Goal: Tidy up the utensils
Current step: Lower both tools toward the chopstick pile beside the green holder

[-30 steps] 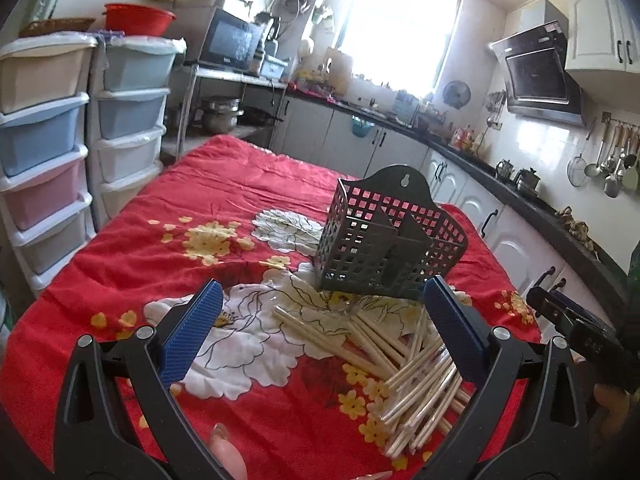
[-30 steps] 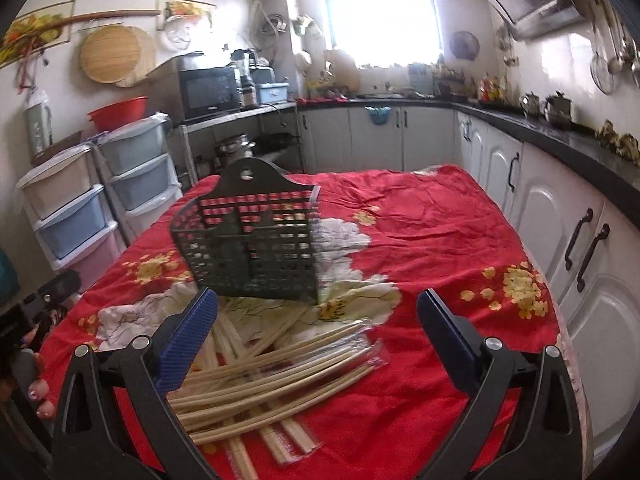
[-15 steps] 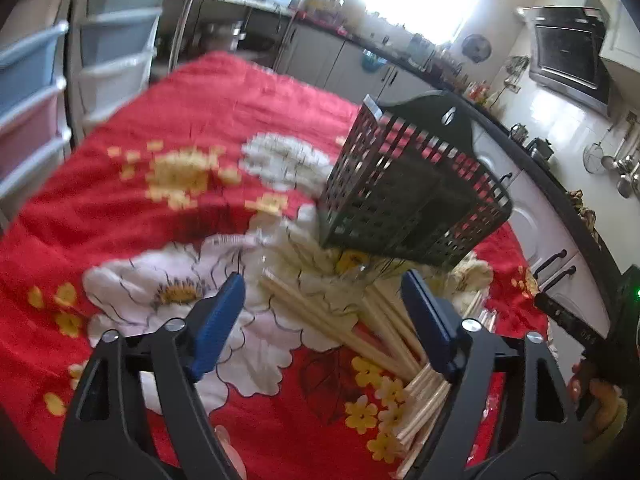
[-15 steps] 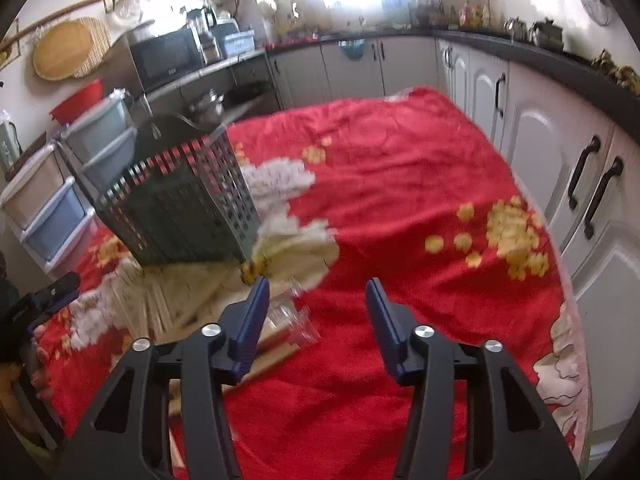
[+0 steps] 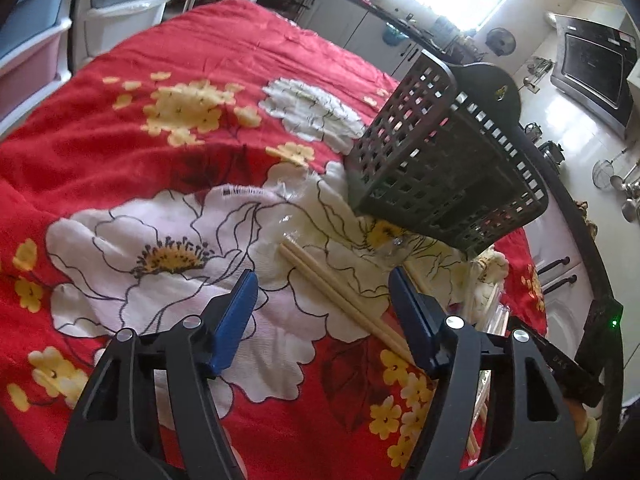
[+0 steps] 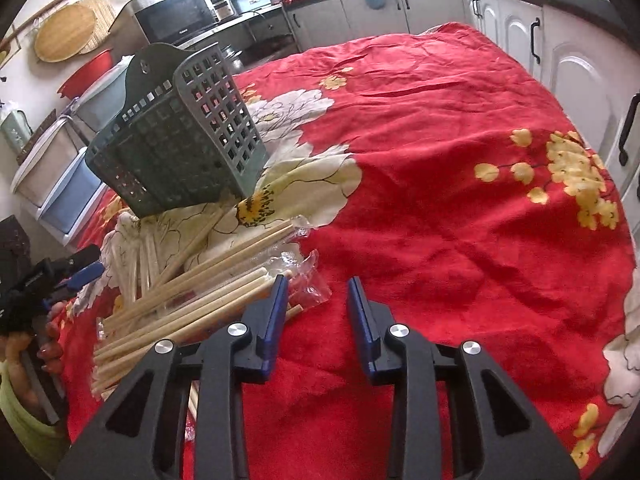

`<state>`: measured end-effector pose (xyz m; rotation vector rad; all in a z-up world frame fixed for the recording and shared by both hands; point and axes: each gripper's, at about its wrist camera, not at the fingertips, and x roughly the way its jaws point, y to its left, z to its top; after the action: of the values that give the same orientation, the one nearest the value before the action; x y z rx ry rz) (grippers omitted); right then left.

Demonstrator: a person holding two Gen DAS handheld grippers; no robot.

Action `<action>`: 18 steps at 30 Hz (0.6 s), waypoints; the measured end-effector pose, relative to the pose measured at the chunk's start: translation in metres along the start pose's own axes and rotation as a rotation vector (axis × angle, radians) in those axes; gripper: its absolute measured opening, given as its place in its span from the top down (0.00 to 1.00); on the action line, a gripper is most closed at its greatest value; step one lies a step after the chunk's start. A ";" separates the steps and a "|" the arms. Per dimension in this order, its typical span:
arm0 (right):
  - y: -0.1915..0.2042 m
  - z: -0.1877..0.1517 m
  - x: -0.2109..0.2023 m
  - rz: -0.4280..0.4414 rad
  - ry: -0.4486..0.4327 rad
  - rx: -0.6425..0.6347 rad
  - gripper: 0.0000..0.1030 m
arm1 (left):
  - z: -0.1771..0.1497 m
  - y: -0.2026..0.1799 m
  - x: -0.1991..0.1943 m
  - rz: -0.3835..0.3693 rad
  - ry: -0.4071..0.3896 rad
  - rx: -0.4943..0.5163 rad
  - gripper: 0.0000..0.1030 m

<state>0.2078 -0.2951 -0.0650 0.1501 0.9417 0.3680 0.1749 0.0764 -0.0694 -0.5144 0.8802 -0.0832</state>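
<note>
A dark green perforated utensil basket stands on the red floral tablecloth; it also shows in the right wrist view. A pair of wooden chopsticks in a clear wrapper lies between the jaws of my left gripper, which is open and empty just above the cloth. A heap of wrapped chopsticks lies in front of the basket. My right gripper is partly open and empty, just right of the heap's tips. The left gripper shows in the right wrist view.
Plastic drawer units stand past the table's left edge. White cabinets with dark handles run along the right side. A microwave and a red basin sit on the far shelf.
Both grippers have dropped toward the table and narrowed their jaws. The left one has closed in on the single chopstick pair; the right one has moved to the right end of the heap.
</note>
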 end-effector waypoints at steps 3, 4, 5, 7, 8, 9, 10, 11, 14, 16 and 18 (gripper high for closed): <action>-0.001 0.001 0.004 0.012 0.002 0.002 0.81 | 0.001 0.003 0.004 -0.003 0.007 -0.016 0.42; -0.002 0.002 0.006 0.019 0.007 0.005 0.82 | 0.002 0.004 0.004 -0.004 0.005 -0.019 0.42; -0.003 0.003 0.007 0.028 0.012 0.012 0.85 | 0.002 0.004 0.005 -0.005 0.005 -0.022 0.43; -0.005 0.002 0.008 0.040 0.012 0.022 0.87 | 0.004 0.005 0.007 -0.007 0.006 -0.029 0.45; -0.005 0.002 0.008 0.042 0.011 0.023 0.90 | 0.004 0.007 0.007 -0.009 0.006 -0.035 0.47; -0.005 0.002 0.007 0.044 0.009 0.024 0.92 | 0.004 0.008 0.008 -0.015 0.004 -0.042 0.49; -0.005 0.001 0.007 0.047 0.009 0.026 0.93 | 0.005 0.009 0.009 -0.016 0.006 -0.045 0.50; -0.005 0.001 0.005 0.050 0.005 0.030 0.94 | 0.006 0.010 0.009 -0.016 0.006 -0.047 0.53; -0.007 -0.001 0.000 0.040 -0.012 0.044 0.96 | 0.008 0.013 0.011 -0.017 0.007 -0.056 0.61; -0.009 -0.001 -0.007 0.019 -0.031 0.054 0.96 | 0.008 0.014 0.012 -0.013 0.007 -0.056 0.65; -0.012 -0.002 -0.014 0.012 -0.051 0.063 0.96 | 0.010 0.016 0.014 -0.012 0.005 -0.062 0.70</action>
<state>0.2015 -0.3117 -0.0589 0.2221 0.9024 0.3441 0.1887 0.0903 -0.0817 -0.5777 0.8867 -0.0688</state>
